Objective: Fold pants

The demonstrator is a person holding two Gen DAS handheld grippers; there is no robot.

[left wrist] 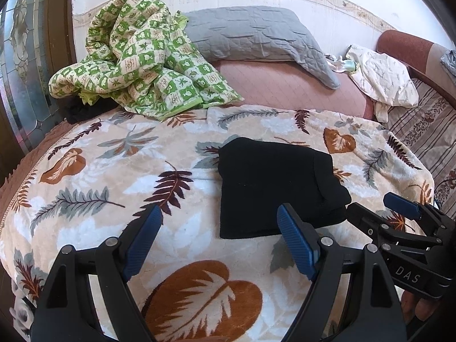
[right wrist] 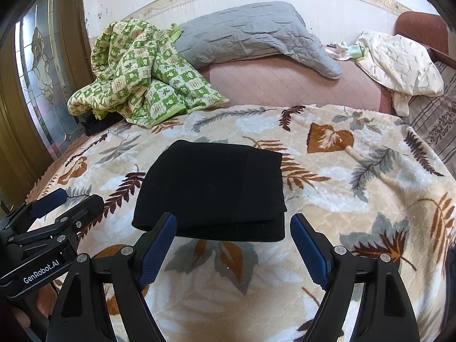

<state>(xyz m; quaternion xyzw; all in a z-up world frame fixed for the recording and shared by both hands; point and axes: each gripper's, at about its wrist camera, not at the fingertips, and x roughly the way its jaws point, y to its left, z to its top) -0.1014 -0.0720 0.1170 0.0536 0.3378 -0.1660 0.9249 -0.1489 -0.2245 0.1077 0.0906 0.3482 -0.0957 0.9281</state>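
Black pants (left wrist: 273, 188) lie folded into a compact stack on the leaf-patterned blanket (left wrist: 114, 171); in the right wrist view the pants (right wrist: 211, 188) show layered edges along their near side. My left gripper (left wrist: 219, 216) hovers open just short of the pants' near left corner, nothing between its blue pads. My right gripper (right wrist: 233, 223) is open too, hanging over the near right corner of the stack, with no cloth pinched. Each gripper shows in the other's view: the right gripper (left wrist: 379, 208) at the far right, the left gripper (right wrist: 74, 198) at the far left.
A green checked quilt (left wrist: 136, 65) is heaped at the back left, beside a grey pillow (left wrist: 256, 34). A white printed cloth (left wrist: 382, 77) lies at the back right on the pink sheet (left wrist: 285, 85). A glass-panelled door (left wrist: 25, 65) stands left.
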